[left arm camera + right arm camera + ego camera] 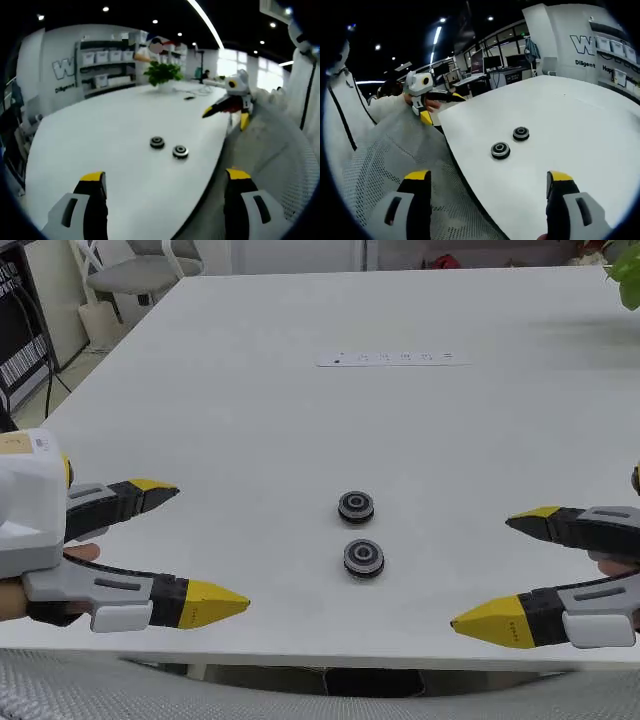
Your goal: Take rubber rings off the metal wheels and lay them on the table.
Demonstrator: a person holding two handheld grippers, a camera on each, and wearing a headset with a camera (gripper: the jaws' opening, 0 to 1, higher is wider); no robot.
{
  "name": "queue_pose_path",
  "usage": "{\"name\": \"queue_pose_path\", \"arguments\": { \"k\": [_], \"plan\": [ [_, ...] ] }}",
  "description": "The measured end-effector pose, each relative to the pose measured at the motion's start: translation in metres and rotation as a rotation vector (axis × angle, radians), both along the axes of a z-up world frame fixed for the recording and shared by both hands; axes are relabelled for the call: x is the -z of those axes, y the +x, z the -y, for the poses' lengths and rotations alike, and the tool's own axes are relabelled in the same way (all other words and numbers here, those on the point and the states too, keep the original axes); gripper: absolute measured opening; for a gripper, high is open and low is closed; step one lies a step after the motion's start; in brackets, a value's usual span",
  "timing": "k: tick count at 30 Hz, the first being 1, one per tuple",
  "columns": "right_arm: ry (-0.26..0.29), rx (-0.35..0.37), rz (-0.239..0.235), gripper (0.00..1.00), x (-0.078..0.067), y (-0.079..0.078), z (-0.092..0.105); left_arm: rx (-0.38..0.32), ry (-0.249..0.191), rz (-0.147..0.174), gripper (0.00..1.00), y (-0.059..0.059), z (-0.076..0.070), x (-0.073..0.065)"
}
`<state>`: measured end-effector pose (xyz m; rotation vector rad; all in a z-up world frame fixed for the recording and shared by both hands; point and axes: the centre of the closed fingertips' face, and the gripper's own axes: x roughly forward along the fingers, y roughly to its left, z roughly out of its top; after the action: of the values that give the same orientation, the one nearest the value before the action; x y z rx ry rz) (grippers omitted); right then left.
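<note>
Left gripper (213, 545) and right gripper (480, 571) are holding jaws spread wide, flanking two small metal wheels (356, 506) (364, 558) wearing black rubber rings (348, 560); the right gripper view is catching dark computer monitors (492, 62).

The left gripper (213, 544) runs off the head view's left edge and the right gripper (482, 571) off its right, their handles cut away. A plant (628, 275) is clipped at the top right corner. Marks on the strip (393, 359) are too small to read. The wheels (364, 558) are too small to tell rubber from metal.
</note>
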<state>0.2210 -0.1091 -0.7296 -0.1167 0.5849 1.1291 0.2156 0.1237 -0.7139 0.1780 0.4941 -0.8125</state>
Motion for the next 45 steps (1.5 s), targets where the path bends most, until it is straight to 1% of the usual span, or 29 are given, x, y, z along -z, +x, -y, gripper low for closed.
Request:
{"name": "queue_pose_path", "arguments": {
  "k": [1,4,7,9,13,16,22,24,27,28,30,32,36,42,45],
  "plan": [
    [0.0,0.001,0.001,0.92,0.0,0.0,0.001,-0.002,-0.001,0.0,0.99,0.0,-0.001,-0.001],
    [0.01,0.001,-0.001,0.91,-0.001,0.001,0.004,-0.012,-0.029,0.0,0.99,0.001,0.0,-0.004],
    [0.01,0.003,-0.003,0.91,0.0,0.003,0.004,-0.018,-0.022,0.003,0.98,0.002,0.0,-0.003],
    [0.013,0.008,-0.004,0.91,0.0,0.003,0.005,-0.013,-0.026,0.002,0.98,0.003,0.001,-0.003],
    [0.022,0.027,-0.005,0.91,-0.001,0.006,0.004,-0.004,-0.025,-0.006,0.99,0.003,0.0,0.0],
    [0.028,0.041,-0.013,0.91,-0.001,0.007,0.003,-0.006,-0.036,-0.017,0.99,0.004,-0.001,0.0],
    [0.035,0.035,-0.024,0.91,-0.003,0.006,-0.002,-0.006,-0.039,-0.007,0.99,0.006,-0.003,-0.004],
    [0.05,0.038,-0.023,0.91,-0.007,0.008,-0.005,-0.024,-0.046,-0.009,0.99,0.007,-0.005,-0.005],
    [0.055,0.032,-0.015,0.91,-0.008,0.009,-0.008,-0.023,-0.063,-0.007,0.99,0.005,-0.002,-0.006],
    [0.056,0.028,-0.015,0.91,-0.008,0.009,-0.009,-0.019,-0.059,-0.012,0.99,0.004,-0.001,-0.006],
    [0.06,0.027,-0.019,0.91,-0.007,0.009,-0.01,-0.015,-0.037,-0.019,0.99,0.003,-0.002,-0.003],
    [0.06,0.027,-0.023,0.9,-0.006,0.01,-0.009,-0.015,-0.03,-0.02,0.99,0.002,-0.002,-0.002],
    [0.063,0.029,-0.028,0.9,-0.005,0.01,-0.009,-0.024,-0.037,-0.023,0.99,0.002,-0.005,-0.001],
    [0.065,0.033,-0.028,0.9,-0.005,0.009,-0.009,-0.035,-0.049,-0.02,0.99,0.003,-0.008,-0.003],
    [0.071,0.035,-0.027,0.9,-0.006,0.009,-0.009,-0.035,-0.047,-0.02,0.99,0.003,-0.008,-0.002]
  ]
}}
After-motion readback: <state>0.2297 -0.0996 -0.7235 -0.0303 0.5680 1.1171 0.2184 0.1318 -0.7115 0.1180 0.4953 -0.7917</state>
